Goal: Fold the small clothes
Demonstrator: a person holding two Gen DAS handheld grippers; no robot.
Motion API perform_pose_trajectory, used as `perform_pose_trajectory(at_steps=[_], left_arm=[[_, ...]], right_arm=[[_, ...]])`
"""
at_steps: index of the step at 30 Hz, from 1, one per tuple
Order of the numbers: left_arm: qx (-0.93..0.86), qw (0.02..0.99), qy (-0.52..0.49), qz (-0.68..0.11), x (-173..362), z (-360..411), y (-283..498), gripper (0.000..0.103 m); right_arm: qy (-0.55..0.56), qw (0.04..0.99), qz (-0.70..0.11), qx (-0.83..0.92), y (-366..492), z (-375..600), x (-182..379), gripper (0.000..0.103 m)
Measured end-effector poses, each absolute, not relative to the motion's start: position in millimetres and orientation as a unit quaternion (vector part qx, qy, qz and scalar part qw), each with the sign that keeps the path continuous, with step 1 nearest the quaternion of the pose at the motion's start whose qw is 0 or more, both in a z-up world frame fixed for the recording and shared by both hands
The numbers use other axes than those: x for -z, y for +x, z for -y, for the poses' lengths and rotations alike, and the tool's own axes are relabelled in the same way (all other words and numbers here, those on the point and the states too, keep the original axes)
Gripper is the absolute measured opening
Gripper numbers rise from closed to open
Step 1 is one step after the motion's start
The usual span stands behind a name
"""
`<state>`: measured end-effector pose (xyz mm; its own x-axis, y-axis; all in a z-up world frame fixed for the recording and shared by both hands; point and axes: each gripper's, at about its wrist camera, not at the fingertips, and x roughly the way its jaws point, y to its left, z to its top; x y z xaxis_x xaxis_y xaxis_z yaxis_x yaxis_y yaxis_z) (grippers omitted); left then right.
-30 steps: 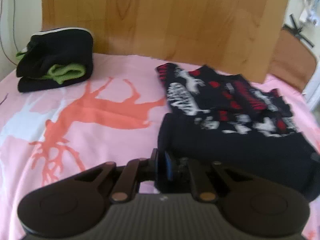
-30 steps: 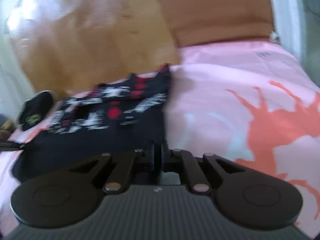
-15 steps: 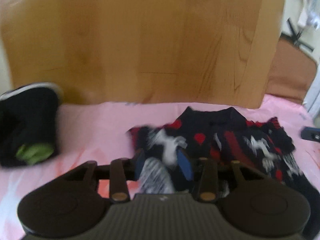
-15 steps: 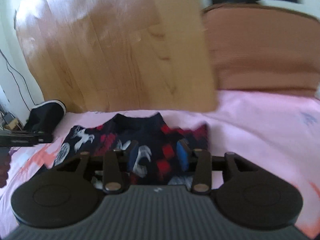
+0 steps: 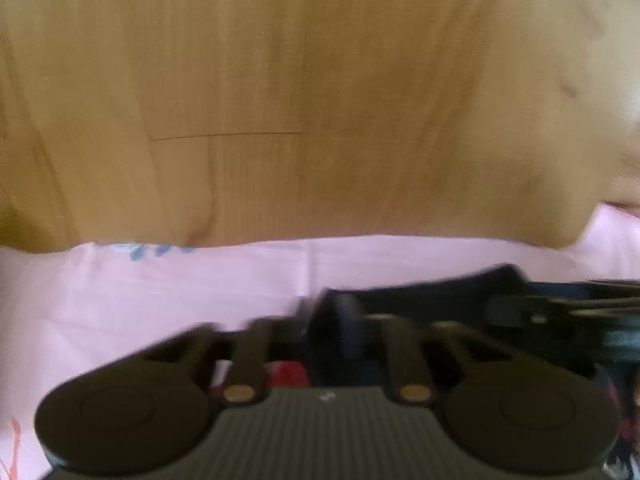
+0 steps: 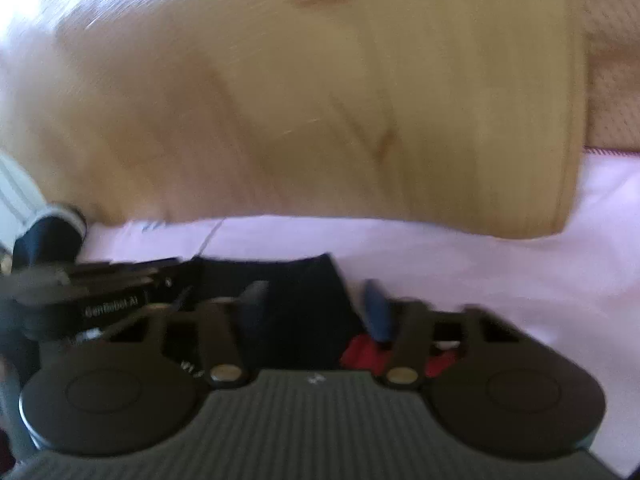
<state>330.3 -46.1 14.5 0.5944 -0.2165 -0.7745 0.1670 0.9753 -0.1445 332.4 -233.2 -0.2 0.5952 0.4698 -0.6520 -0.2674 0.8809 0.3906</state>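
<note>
A black sweater (image 5: 420,296) with red and white patterns lies on the pink sheet (image 5: 160,280), its plain dark top edge near the headboard. My left gripper (image 5: 328,320) sits at that edge's left end, shut on the dark fabric. In the right wrist view the same sweater (image 6: 296,280) has its right corner between the pads of my right gripper (image 6: 314,312). Those jaws are closing but still stand apart, not pressing the cloth. A red patch (image 6: 360,352) shows under the right finger. Both views are blurred.
A wooden headboard (image 5: 320,100) rises close ahead and fills the upper half of both views. A folded dark garment (image 6: 44,236) lies at the far left by the headboard. A brown padded panel (image 6: 612,80) stands at the right.
Both grippers let go of the sweater's near hem and swept forward over it to its far edge by the headboard. Their jaws opened on the way; the left has shut again.
</note>
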Motion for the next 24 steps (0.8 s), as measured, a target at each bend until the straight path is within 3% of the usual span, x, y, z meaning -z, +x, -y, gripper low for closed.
perform_pose_trajectory(at_steps=[6, 13, 19, 24], left_arm=[[0.121, 0.914, -0.033, -0.385, -59, 34, 275, 0.008], [0.169, 0.941, -0.063, -0.286, -115, 8, 132, 0.008], [0.195, 0.954, -0.037, -0.225, -114, -11, -1, 0.009], [0.207, 0.945, -0.033, -0.250, -80, -14, -60, 0.009]], right_arm=[[0.106, 0.913, -0.337, -0.205, 268, 239, -40, 0.012], [0.058, 0.946, -0.224, -0.226, 117, 247, -89, 0.012], [0.004, 0.967, -0.147, -0.210, -25, 241, -72, 0.011], [-0.018, 0.972, -0.144, -0.185, -91, 230, -29, 0.011]])
